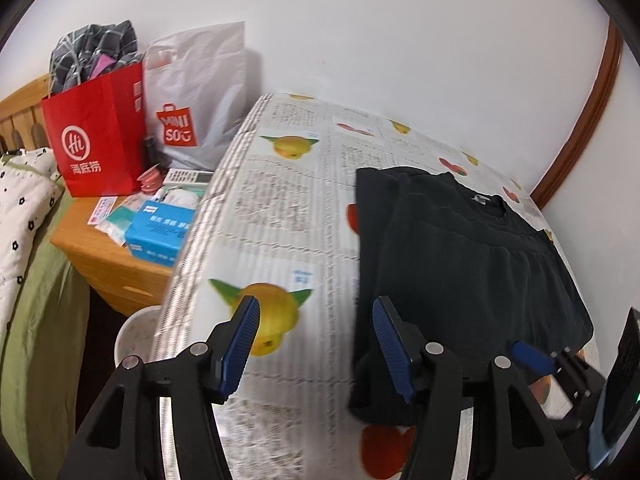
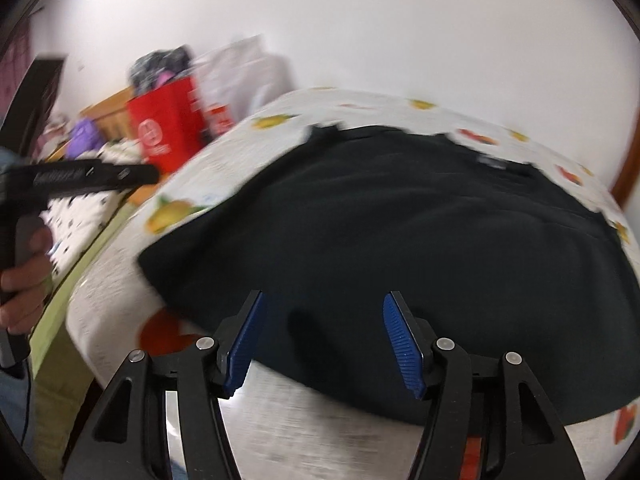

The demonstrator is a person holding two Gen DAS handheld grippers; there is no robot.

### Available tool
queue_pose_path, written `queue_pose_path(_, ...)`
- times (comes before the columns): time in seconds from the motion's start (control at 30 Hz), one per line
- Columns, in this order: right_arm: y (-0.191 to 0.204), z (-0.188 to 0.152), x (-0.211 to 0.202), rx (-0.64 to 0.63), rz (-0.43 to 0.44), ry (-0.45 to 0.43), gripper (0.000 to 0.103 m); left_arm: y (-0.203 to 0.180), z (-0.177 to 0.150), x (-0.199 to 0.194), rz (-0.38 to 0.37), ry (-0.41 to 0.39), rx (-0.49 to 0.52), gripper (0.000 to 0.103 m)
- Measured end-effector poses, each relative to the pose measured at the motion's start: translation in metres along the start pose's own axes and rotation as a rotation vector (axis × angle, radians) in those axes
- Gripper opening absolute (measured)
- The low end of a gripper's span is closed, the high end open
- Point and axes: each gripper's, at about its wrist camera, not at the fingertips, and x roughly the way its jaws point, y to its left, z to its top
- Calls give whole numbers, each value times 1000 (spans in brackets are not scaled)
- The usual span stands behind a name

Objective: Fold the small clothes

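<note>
A black shirt (image 1: 460,264) lies flat on a table covered with a fruit-print newspaper-pattern cloth (image 1: 280,208), collar toward the far wall. My left gripper (image 1: 316,308) is open and empty, just above the shirt's left edge. My right gripper (image 2: 322,304) is open and empty over the near hem of the black shirt (image 2: 400,248). One blue pad of the right gripper (image 1: 532,354) shows at the lower right of the left wrist view. The left gripper's body (image 2: 80,176) shows at the left of the blurred right wrist view.
Left of the table stands a wooden nightstand (image 1: 108,260) with a red paper bag (image 1: 96,132), a white Miniso bag (image 1: 196,92), a blue tissue box (image 1: 160,236) and small items. A bed with a floral quilt (image 1: 20,208) lies further left. A white wall is behind.
</note>
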Motion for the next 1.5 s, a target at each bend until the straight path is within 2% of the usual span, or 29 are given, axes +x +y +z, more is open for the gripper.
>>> queue_pose_path(0.17, 47, -1, 16, -75, 63, 13, 61, 20, -3, 0, -15, 2, -19, 56)
queue_pose_path(0.27, 66, -2, 29, -125, 71, 38, 61, 29, -5, 2, -38, 7, -37, 56)
queue_pose_path(0.47, 92, 0, 51, -209, 5, 51, 71, 41, -8, 7, -60, 8, -60, 56)
queue_pose_path(0.57, 101, -1, 56, -265, -56, 31, 69, 46, -9, 10, -65, 10, -73, 56)
queue_pose_path(0.6, 101, 0, 57, -262, -57, 31, 64, 47, -9, 10, -66, 12, -76, 56)
queue_pose_path(0.73, 93, 11, 61, -242, -93, 22, 21, 49, -11, 12, -67, 10, -81, 56)
queue_pose_path(0.8, 86, 18, 56, -218, -62, 6, 13, 48, -12, 13, -67, 14, -83, 56)
queue_pose_path(0.93, 59, 34, 16, -108, 13, -118, 11, 38, -14, 14, -60, 14, -61, 56)
queue_pose_path(1.03, 23, 46, -23, 7, 45, -227, 10, 26, -14, 16, -67, 23, -49, 56)
queue_pose_path(1.2, -67, 43, -77, 277, 107, -367, 10, -7, -15, 22, -116, 29, 8, 56)
queue_pose_path(1.27, -103, 28, -92, 371, 89, -407, 9, -25, -15, 25, -140, 33, 44, 56)
queue_pose_path(1.37, -140, 4, -100, 465, 63, -422, 9, -52, -19, 27, -185, 31, 101, 56)
queue_pose_path(1.5, -176, -27, -87, 531, -2, -355, 9, -93, -30, 31, -253, 49, 176, 56)
